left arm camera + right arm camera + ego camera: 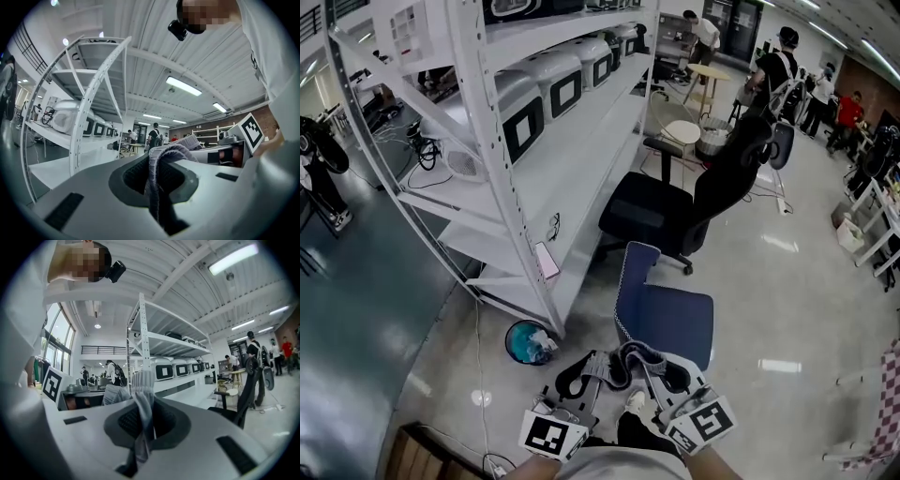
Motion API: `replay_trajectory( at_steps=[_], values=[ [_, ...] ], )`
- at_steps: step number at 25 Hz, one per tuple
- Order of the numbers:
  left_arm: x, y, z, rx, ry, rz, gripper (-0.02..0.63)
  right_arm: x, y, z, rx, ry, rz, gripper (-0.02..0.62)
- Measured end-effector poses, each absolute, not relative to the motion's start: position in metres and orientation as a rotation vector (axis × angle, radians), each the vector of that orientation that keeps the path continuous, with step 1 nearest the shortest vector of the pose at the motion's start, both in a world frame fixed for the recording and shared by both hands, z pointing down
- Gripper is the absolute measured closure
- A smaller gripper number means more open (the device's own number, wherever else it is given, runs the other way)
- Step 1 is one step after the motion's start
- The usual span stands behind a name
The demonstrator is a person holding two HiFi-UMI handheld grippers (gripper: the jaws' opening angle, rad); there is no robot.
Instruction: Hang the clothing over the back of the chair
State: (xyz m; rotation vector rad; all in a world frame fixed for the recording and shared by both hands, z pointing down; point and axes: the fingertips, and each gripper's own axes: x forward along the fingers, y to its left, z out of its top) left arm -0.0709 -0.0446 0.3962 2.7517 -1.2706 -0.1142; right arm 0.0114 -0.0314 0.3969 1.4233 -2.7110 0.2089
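At far left a white shelving rack (534,141) carries grey boxes with square markers, and a teal bin (528,342) sits on the floor by its foot. The left gripper (598,367) is clamped on one end of the grey clothing (630,354), with cloth bunched between its closed jaws in the left gripper view. The garment arcs across to the right gripper (654,367), whose jaws pinch a ribbed edge of the same cloth. It hangs in the air between the two, not yet on the blue chair (661,305) just ahead. A black office chair (675,211) stands beyond
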Motion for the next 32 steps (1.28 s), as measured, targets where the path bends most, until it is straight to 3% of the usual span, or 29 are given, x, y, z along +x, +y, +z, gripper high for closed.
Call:
replay_trajectory(
  at_steps=[32],
  values=[
    [-0.036,-0.181,0.345,2.637,-1.732,-0.077,0.574,0.110,-0.175,0.367,1.163,-2.917,0.179,0.577]
  ],
)
